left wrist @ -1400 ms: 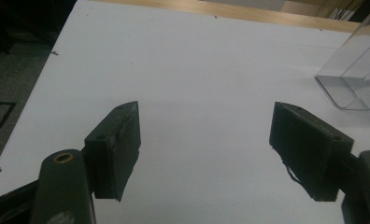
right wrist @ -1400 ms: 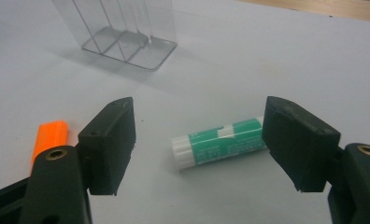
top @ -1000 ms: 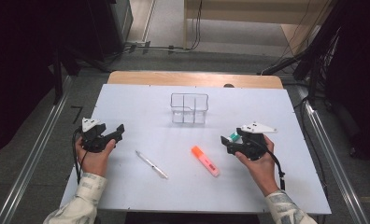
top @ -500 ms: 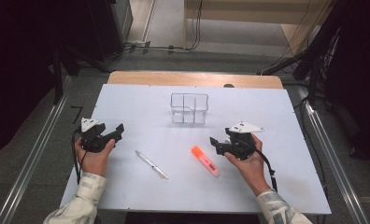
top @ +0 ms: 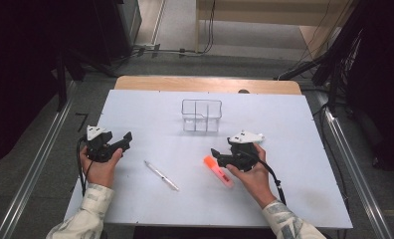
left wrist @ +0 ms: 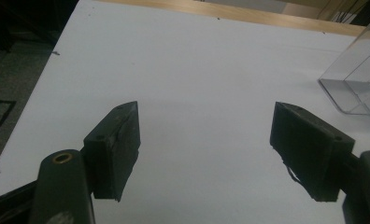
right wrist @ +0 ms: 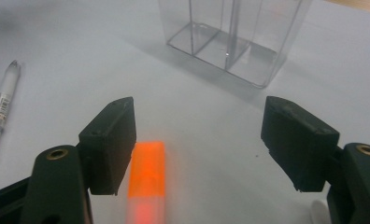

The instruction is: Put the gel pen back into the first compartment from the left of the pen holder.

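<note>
Right gripper view: orange highlighter (right wrist: 145, 175) lies beside the near-side jaw (jaws spread wide).

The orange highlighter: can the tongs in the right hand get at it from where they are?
Probably yes. The right tongs stand open just over the orange highlighter, whose end lies beside one jaw, and nothing lies between them. The pen and clear box sit well aside.

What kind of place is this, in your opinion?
Probably a lab or workshop set up for recording handling tasks. A white table stands on a grey floor, cables run along the floor behind it, and dark equipment racks stand around. On the table are a clear divided box, an orange highlighter and a pen.
</note>
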The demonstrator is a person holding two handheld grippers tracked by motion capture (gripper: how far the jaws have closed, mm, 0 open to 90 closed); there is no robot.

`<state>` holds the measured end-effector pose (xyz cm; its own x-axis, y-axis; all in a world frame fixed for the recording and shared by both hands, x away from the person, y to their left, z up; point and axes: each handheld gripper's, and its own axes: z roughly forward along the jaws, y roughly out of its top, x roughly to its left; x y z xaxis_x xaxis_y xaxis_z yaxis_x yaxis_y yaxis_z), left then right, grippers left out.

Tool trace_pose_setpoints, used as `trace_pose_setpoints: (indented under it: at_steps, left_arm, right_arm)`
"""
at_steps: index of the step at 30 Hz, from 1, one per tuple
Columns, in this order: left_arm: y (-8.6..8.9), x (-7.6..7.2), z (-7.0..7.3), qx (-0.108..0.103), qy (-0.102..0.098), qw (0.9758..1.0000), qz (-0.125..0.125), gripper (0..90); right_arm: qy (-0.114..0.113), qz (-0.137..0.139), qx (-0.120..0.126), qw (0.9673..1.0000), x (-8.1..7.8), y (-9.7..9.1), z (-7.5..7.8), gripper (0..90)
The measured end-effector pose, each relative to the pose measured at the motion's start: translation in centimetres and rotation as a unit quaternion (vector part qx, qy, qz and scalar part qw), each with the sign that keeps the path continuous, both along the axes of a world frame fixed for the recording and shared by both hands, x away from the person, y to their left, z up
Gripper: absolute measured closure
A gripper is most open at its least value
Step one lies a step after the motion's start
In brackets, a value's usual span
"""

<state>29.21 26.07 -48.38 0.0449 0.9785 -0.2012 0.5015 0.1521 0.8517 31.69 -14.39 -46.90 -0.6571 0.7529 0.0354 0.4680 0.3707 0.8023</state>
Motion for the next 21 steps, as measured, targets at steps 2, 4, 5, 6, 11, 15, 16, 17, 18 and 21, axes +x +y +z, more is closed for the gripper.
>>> trace_pose_setpoints:
  at_steps: [2, 4, 5, 6, 11, 15, 16, 17, 18, 21]
  left_arm:
    - [0.0, 0.0, 0.0, 0.0, -0.001, 1.0, 0.001, 25.1]
    - [0.0, 0.0, 0.0, 0.0, -0.001, 1.0, 0.001, 25.1]
    - [0.0, 0.0, 0.0, 0.001, 0.001, 1.0, 0.001, 25.1]
    - [0.1, 0.0, 0.0, 0.001, 0.001, 1.0, 0.001, 24.2]
    - [0.1, 0.0, 0.0, 0.001, 0.0, 1.0, 0.002, 24.2]
    - [0.1, 0.1, 0.0, 0.002, 0.001, 1.0, 0.003, 24.2]
    - [0.1, 0.0, 0.0, 0.001, 0.001, 1.0, 0.002, 24.2]
    - [0.1, 0.0, 0.0, 0.001, 0.001, 1.0, 0.002, 24.2]
    - [0.1, 0.0, 0.0, 0.002, 0.001, 1.0, 0.001, 24.2]
    - [0.1, 0.0, 0.0, 0.002, 0.0, 1.0, 0.001, 24.2]
  right_arm:
    - [-0.001, 0.004, -0.001, 1.0, 0.0, 0.2, 0.0, 25.4]
    - [-0.001, 0.008, -0.003, 1.0, -0.1, 0.7, -0.1, 25.5]
    - [0.0, 0.01, -0.004, 0.9999, -0.2, 1.0, -0.1, 25.5]
    - [0.002, 0.014, -0.005, 0.9999, -0.2, 1.4, -0.2, 25.5]
    - [0.002, 0.021, -0.007, 0.9998, -0.2, 2.1, -0.4, 25.6]
    - [0.004, 0.028, -0.006, 0.9996, -0.3, 3.0, -0.5, 25.7]
    - [0.004, 0.028, -0.006, 0.9996, -0.3, 3.0, -0.5, 25.7]
    - [0.002, 0.032, -0.005, 0.9995, -0.3, 3.4, -0.5, 25.8]
    - [0.002, 0.032, -0.005, 0.9995, -0.3, 3.4, -0.5, 25.8]
    - [0.002, 0.038, -0.004, 0.9993, -0.5, 4.0, -0.5, 25.8]
